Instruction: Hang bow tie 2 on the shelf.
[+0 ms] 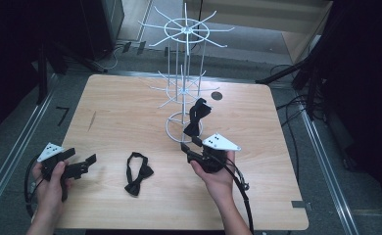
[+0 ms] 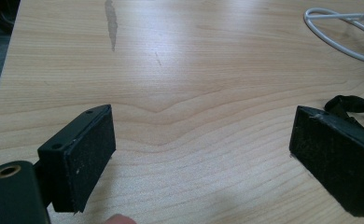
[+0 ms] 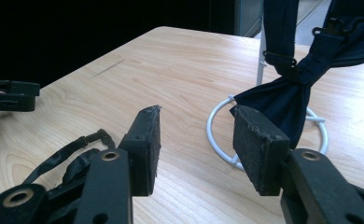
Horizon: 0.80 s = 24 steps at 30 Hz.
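While both grippers' fingers stand released, a wooden table (image 1: 130, 112) bears a wire rack (image 1: 184, 73) amid dark floor (image 1: 12, 142).

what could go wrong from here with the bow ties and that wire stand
1. The hanging bow tie dangles right by the right tool, whose jaws stand open with nothing between them; a brush from the tool might pull it off its hook.
2. The white wire stand looks light, so tugging the tie could tip or slide it.
3. The bow tie on the table has a loose strap that may snag when the open left tool picks it up.
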### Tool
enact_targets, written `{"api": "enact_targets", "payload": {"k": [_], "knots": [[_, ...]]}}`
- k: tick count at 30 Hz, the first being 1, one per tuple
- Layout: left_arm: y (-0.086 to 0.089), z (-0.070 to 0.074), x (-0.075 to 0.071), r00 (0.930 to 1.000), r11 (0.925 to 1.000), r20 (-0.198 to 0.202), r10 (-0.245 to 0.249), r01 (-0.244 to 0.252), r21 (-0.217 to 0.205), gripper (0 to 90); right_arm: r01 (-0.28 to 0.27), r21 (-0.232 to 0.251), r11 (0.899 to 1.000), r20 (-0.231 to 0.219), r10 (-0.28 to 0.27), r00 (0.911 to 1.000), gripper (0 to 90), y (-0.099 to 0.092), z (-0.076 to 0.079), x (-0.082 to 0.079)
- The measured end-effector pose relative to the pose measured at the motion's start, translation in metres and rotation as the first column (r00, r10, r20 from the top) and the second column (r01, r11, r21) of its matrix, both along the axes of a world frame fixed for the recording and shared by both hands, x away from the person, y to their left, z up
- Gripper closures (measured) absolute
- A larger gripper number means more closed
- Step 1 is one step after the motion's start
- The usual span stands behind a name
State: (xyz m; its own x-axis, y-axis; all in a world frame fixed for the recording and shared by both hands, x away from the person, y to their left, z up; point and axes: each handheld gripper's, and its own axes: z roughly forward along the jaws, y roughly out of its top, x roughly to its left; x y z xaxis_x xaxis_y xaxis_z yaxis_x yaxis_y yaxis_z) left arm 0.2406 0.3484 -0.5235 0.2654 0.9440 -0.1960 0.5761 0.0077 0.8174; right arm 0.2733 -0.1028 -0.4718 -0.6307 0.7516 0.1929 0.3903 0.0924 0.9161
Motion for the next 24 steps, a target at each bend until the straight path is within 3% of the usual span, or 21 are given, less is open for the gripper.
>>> {"api": "enact_targets", "payload": {"k": [24], "knots": [[0.000,0.000,0.000,1.0000,1.0000,0.000,0.000,0.000,0.001,7.7,-0.060,-0.014,0.998,-0.016,0.060,0.9981,53.1,0.029,-0.009,-0.004]]}}
